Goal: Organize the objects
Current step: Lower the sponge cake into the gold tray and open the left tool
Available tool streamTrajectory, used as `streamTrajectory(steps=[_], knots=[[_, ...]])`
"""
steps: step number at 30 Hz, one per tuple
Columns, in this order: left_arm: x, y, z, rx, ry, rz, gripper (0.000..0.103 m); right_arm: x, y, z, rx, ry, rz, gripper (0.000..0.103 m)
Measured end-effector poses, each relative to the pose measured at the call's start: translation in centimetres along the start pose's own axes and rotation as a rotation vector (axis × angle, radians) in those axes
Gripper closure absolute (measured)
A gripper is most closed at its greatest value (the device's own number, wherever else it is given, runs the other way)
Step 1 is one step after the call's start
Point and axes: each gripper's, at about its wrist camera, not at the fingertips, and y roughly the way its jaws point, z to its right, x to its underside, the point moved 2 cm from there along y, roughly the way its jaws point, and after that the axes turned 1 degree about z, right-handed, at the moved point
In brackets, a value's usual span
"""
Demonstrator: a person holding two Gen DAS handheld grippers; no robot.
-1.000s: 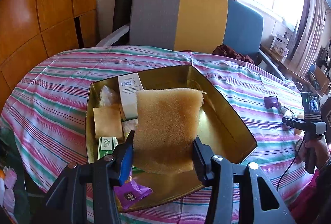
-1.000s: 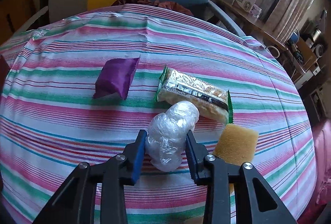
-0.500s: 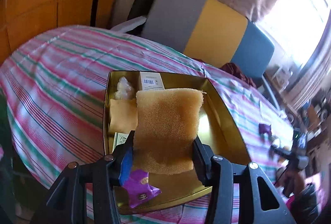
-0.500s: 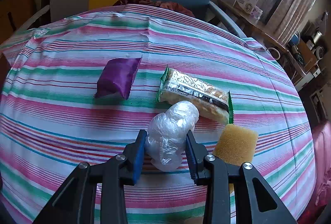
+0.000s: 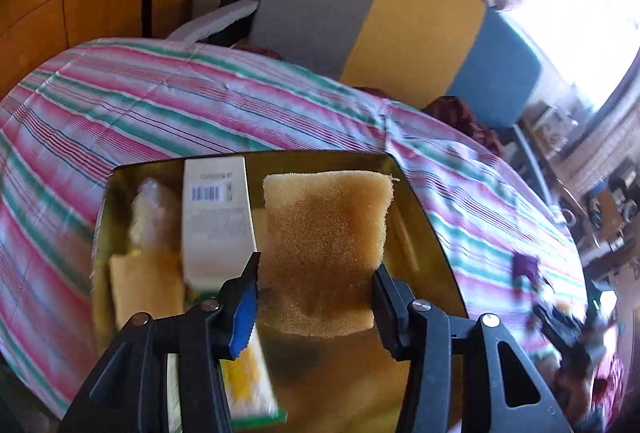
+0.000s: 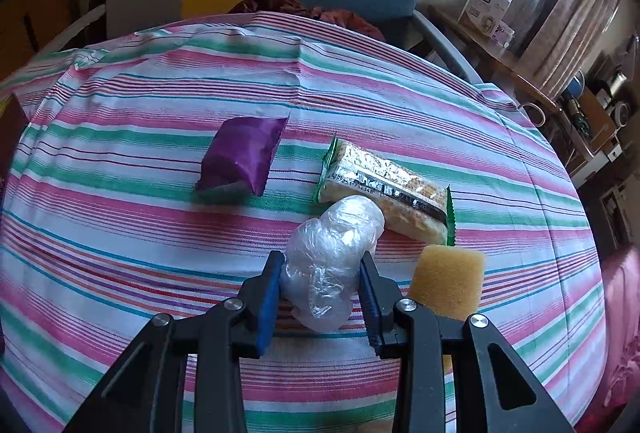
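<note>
Now we see our left gripper (image 5: 316, 297) clamped on a porous tan sponge slab (image 5: 326, 251), held above the shiny gold metal tin (image 5: 436, 253) on the striped pink-and-green tablecloth (image 5: 160, 101). Inside the tin, a white carton (image 5: 214, 221) shows a barcode, its print too blurred to read. Our right gripper (image 6: 318, 297) squeezes a crumpled clear plastic bundle (image 6: 332, 257) beside a green-edged cracker packet (image 6: 386, 191), its lettering illegible, a purple satin pouch (image 6: 240, 155) and a smaller tan sponge (image 6: 446, 283), partly hidden behind one finger.
</note>
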Motion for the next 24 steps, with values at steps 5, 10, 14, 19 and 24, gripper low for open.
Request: streamTrajectory(steps=[5, 10, 14, 19, 24], knots=[[-2.1, 4.7, 0.1, -0.062, -0.02, -0.062, 0.052, -0.1, 0.0, -0.1, -0.004, -0.004, 0.0, 0.067], [-3.2, 5.9, 0.1, -0.118, -0.008, -0.068, 0.05, -0.1, 0.2, -0.2, -0.01, -0.011, -0.004, 0.067], [-3.1, 5.8, 0.0, -0.128, 0.001, -0.096, 0.044, -0.1, 0.3, -0.3, -0.017, -0.016, -0.009, 0.067], [-2.7, 3.4, 0.0, -0.116, -0.018, -0.051, 0.041, -0.2, 0.1, -0.4, -0.017, -0.013, 0.0, 0.067], [-1.0, -0.9, 0.6, -0.132, 0.045, 0.038, 0.042, -0.2, -0.3, -0.1, -0.014, -0.001, 0.013, 0.067]])
